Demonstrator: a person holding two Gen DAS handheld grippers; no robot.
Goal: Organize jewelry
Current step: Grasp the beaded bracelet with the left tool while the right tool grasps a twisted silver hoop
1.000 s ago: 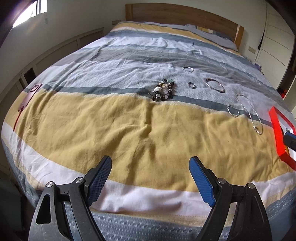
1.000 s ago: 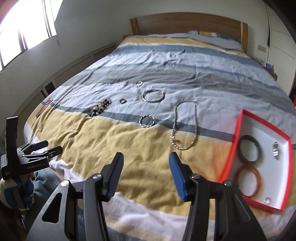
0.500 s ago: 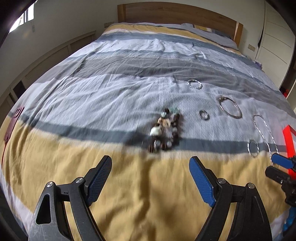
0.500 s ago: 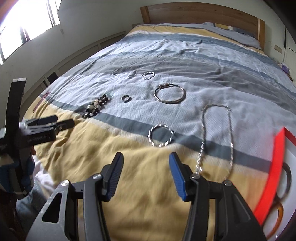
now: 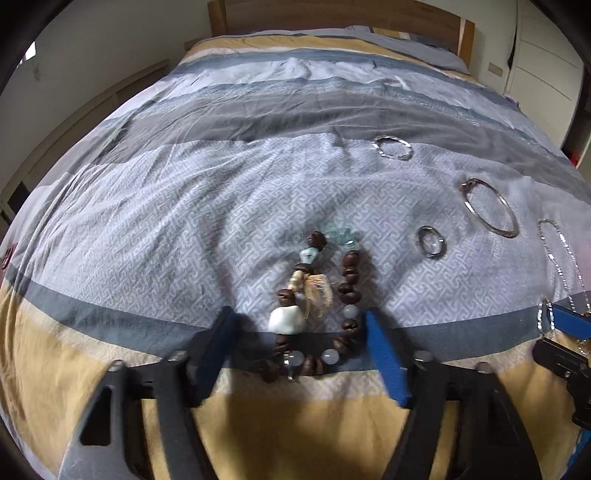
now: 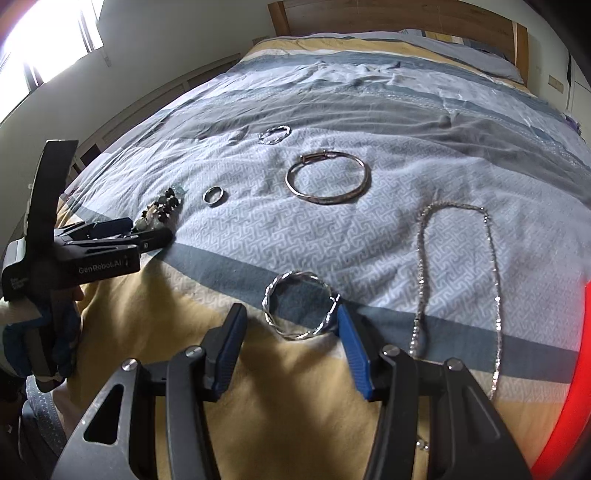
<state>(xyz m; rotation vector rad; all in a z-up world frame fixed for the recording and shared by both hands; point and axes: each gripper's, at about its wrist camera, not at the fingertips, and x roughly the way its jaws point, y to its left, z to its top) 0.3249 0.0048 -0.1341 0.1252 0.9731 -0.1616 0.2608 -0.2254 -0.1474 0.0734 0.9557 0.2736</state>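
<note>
A brown and white beaded bracelet lies on the striped bedspread, its near end between the open fingers of my left gripper. A twisted silver bangle lies between the open fingers of my right gripper, close to the right finger. The left gripper also shows in the right wrist view, over the beaded bracelet. A silver ring, a large plain bangle, a small twisted bangle and a silver chain necklace lie further out.
The red rim of the jewelry tray shows at the right edge of the right wrist view. The wooden headboard stands at the far end of the bed. A wall with low cabinets runs along the left side.
Both grippers have moved forward and down to the bedspread. The left now straddles the beaded bracelet, the right straddles the twisted silver bangle. Both stay open.
</note>
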